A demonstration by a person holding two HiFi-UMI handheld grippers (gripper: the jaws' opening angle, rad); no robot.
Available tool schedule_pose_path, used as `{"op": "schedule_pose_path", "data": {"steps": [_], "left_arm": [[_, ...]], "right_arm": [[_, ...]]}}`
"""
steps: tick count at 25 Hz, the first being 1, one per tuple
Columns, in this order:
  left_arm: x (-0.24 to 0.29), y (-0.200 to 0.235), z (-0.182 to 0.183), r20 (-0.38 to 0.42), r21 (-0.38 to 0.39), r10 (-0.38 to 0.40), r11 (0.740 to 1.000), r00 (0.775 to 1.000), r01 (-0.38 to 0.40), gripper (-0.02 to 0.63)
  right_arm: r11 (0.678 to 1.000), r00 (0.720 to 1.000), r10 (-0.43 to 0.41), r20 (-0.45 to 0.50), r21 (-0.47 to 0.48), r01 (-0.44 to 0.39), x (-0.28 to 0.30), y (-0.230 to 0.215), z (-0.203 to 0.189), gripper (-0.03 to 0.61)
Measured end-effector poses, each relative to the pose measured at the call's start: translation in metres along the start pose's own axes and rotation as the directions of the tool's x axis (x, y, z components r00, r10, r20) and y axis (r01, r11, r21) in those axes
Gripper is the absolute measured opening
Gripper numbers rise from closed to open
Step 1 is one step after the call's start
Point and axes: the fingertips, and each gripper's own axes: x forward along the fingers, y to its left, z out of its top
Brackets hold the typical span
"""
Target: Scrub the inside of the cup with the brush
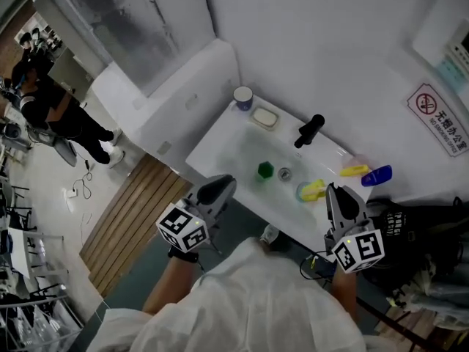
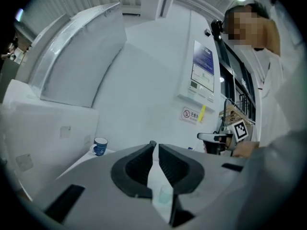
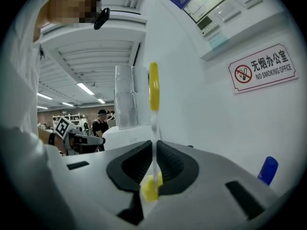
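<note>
Right tongs (image 3: 154, 143) are clamped on the thin handle of the yellow brush (image 3: 153, 87). Left tongs (image 2: 154, 145) are pressed together, empty.

The blue cup (image 1: 243, 97) stands upright on the far left corner of the sink (image 1: 209, 144).

- **Cup:** probably rigid, glazed and slippery when wet. Grip its wall or handle.
- **Brush:** light, likely flexes.

A white wall (image 1: 330, 42) with a no-smoking sign (image 1: 438, 117) stands behind the sink (image 1: 220, 141), wooden slats (image 1: 132, 222) beside it.

Your brush (image 3: 153, 94) is yellow with a clear stem — the cup (image 1: 243, 97) blue, the sink (image 1: 223, 139) white, its small block (image 1: 265, 170) green.
</note>
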Motion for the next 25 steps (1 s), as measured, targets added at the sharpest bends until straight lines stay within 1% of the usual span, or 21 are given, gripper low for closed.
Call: {"op": "schedule_pose_path", "data": {"steps": [5,10,12,16,17,19,21,23,25], "left_arm": [[0.044,0.016,-0.007,-0.044,0.009,-0.035,0.999,0.998,0.036,0.038],[0.079,0.038,-0.024,-0.094,0.019,-0.023,1.0,0.995,0.025,0.038],[0.091,0.044,-0.03,-0.107,0.021,-0.031,0.999,0.994,0.033,0.038],[0.107,0.049,-0.047,-0.165,0.008,-0.084,0.996,0.983,0.086,0.04],[0.111,0.049,-0.052,-0.185,0.007,-0.104,0.994,0.977,0.107,0.055],[0.12,0.049,-0.064,-0.23,0.016,-0.147,0.988,0.962,0.155,0.124],[0.127,0.048,-0.077,-0.278,0.036,-0.2,0.975,0.94,0.218,0.144],[0.133,0.046,-0.092,-0.324,0.055,-0.26,0.955,0.91,0.293,0.176],[0.14,0.044,-0.109,-0.378,0.059,-0.32,0.928,0.869,0.367,0.219]], "right_arm": [[1.0,1.0,0.022,-0.01,0.005,-0.022,0.03,-0.018,-0.001,0.031],[0.999,0.999,0.038,-0.022,0.011,-0.038,0.053,-0.032,-0.005,0.031],[0.999,0.999,0.038,-0.025,0.017,-0.037,0.062,-0.037,-0.009,0.031],[0.999,0.999,0.017,-0.038,0.044,-0.016,0.072,-0.039,-0.017,0.031],[0.999,0.999,0.009,-0.043,0.046,-0.007,0.074,-0.039,-0.018,0.031],[0.999,0.999,-0.015,-0.052,0.047,0.017,0.078,-0.04,-0.019,0.031],[0.997,0.997,-0.049,-0.059,0.055,0.052,0.08,-0.041,-0.019,0.031],[0.993,0.994,-0.086,-0.061,0.07,0.09,0.079,-0.042,-0.02,0.031],[0.989,0.991,-0.116,-0.069,0.081,0.121,0.078,-0.042,-0.023,0.031]]}}
